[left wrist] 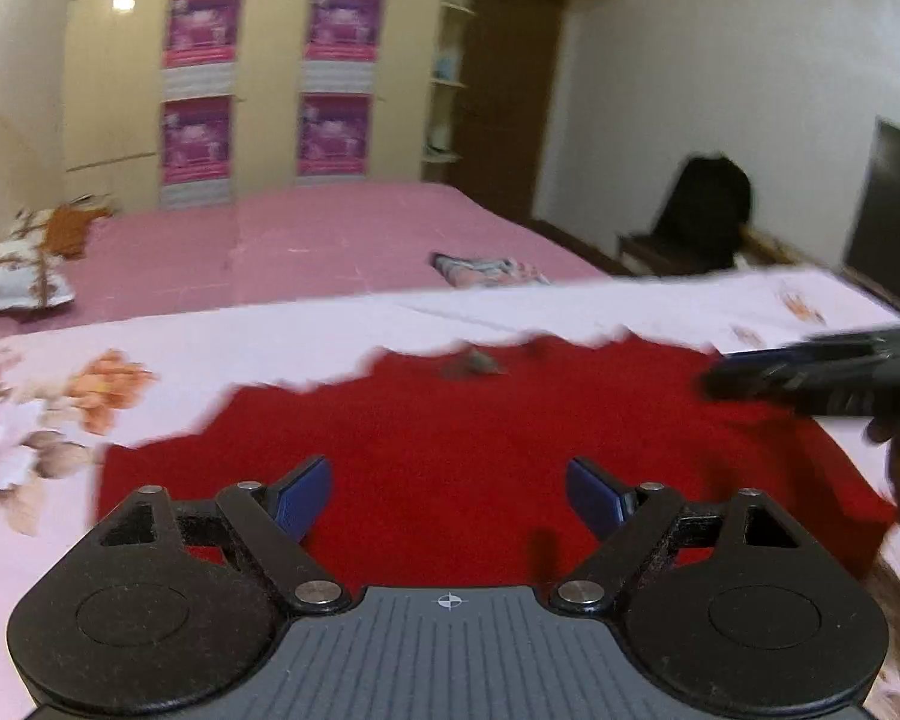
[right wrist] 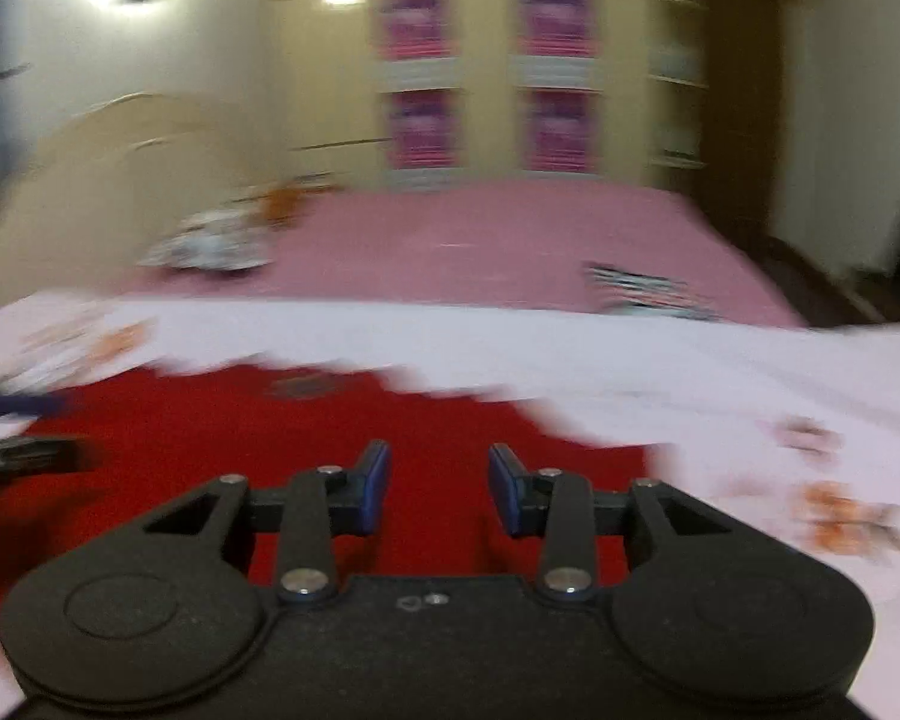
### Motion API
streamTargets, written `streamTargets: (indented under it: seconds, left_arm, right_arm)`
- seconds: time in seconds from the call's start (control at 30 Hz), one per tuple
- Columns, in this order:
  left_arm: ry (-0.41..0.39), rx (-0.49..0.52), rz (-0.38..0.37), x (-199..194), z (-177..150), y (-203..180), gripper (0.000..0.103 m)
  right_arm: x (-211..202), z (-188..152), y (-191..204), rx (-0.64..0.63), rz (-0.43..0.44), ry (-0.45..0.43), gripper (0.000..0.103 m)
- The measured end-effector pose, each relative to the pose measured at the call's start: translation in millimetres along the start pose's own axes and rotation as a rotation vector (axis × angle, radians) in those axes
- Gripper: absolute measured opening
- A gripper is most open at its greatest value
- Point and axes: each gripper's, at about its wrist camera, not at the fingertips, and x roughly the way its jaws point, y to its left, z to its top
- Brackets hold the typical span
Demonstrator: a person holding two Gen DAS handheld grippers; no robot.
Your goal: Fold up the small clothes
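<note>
A red garment [left wrist: 480,432] lies flat on a white floral sheet [left wrist: 60,408] on the bed; it also shows in the right wrist view [right wrist: 330,432]. My left gripper [left wrist: 449,498] is open and empty above the garment's near part. My right gripper [right wrist: 439,492] is open and empty above the garment's near right part; it shows blurred at the right edge of the left wrist view [left wrist: 810,378]. The left gripper shows blurred at the left edge of the right wrist view [right wrist: 18,450]. A small grey mark [left wrist: 471,365] sits near the garment's far edge.
A folded patterned garment [left wrist: 489,269] lies on the pink bedsheet [left wrist: 330,240] beyond. A pillow [left wrist: 18,276] and orange cloth [left wrist: 75,228] lie at far left. Wardrobe [left wrist: 258,90], door [left wrist: 510,90], dark chair [left wrist: 702,216] and TV [left wrist: 888,204] stand beyond.
</note>
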Motion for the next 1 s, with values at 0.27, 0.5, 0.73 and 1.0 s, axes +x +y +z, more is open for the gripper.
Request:
streamTargets:
  seconds: [0.27, 0.5, 0.73, 1.0]
  left_arm:
    - [0.04, 0.018, 0.053, -11, -20, -9, 0.089]
    - [0.077, -0.026, 0.067, -15, -39, -9, 0.089]
    - [0.108, -0.069, 0.196, -64, -73, 54, 0.089]
    - [0.007, -0.154, 0.231, -87, -62, 42, 0.092]
  right_arm:
    - [8, -28, 52, -0.13, 0.038, 0.109, 0.037]
    - [5, -44, 76, -0.19, 0.096, 0.155, 0.032]
    - [-25, -54, 15, -0.197, -0.095, 0.173, 0.032]
    - [-60, -52, -8, -0.066, -0.125, 0.107, 0.037]
